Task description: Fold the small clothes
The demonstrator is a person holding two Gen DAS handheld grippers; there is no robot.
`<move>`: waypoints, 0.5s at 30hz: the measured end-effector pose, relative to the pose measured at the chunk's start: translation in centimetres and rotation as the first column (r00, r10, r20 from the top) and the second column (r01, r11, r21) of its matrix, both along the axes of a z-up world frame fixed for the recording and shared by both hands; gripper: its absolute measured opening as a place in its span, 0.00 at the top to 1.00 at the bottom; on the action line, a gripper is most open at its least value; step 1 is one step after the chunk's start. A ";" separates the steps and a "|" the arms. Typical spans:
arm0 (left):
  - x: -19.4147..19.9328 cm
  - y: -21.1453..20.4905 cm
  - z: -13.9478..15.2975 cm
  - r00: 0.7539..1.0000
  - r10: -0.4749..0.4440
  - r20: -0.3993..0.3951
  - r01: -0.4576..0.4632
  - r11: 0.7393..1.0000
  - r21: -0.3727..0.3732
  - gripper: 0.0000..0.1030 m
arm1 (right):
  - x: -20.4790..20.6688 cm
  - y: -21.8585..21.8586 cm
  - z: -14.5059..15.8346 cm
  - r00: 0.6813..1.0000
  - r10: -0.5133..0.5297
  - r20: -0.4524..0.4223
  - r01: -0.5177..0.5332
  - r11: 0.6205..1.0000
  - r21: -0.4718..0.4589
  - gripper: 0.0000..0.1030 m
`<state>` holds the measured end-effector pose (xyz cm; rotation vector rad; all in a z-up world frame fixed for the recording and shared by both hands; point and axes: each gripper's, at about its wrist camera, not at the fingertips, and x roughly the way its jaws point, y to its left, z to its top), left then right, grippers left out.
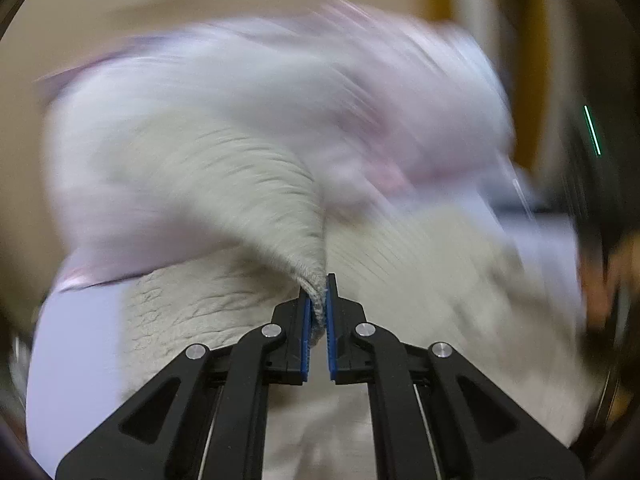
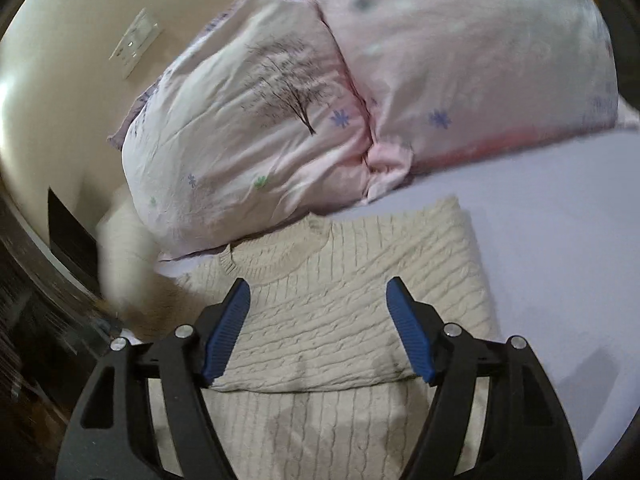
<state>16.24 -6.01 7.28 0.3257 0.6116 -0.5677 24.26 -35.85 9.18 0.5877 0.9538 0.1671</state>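
A cream cable-knit sweater (image 2: 340, 300) lies on a lavender bed sheet (image 2: 560, 260), its right side folded over the body and its collar toward the pillows. My left gripper (image 1: 318, 300) is shut on a ribbed edge of the sweater (image 1: 256, 184), which is lifted off the bed; that view is motion-blurred. My right gripper (image 2: 318, 292) is open and empty, hovering just above the folded body below the collar. A blurred cream piece of the sweater (image 2: 124, 264) hangs at the left in the right wrist view.
Two pink floral pillows (image 2: 248, 128) (image 2: 472, 48) lie just beyond the collar. A cream wall with a white switch plate (image 2: 136, 42) is behind them. The bed's left edge and dark furniture (image 2: 64, 232) are at the left. Bare sheet extends to the right.
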 end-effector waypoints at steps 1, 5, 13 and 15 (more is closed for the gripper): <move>-0.5 -2.0 -1.7 0.999 -0.038 -0.023 0.039 0.997 0.065 0.94 | 0.1 -0.3 -0.4 1.000 -0.005 -0.020 0.005 1.000 0.015 0.36; -1.4 -1.7 -3.4 0.995 -0.042 -0.090 0.045 0.998 0.034 0.91 | 0.1 -1.6 -2.3 0.994 -0.013 -0.109 0.019 0.998 0.053 0.54; -3.2 11.9 -0.8 0.941 0.287 -0.177 -0.314 0.937 -0.151 0.81 | -0.3 -2.8 -4.3 0.980 -0.051 -0.191 0.052 0.999 0.000 0.63; -4.0 15.2 -1.6 0.905 0.360 -0.228 -0.399 0.903 -0.160 0.78 | -0.1 -1.9 -5.3 0.974 -0.010 -0.227 0.013 1.000 0.011 0.63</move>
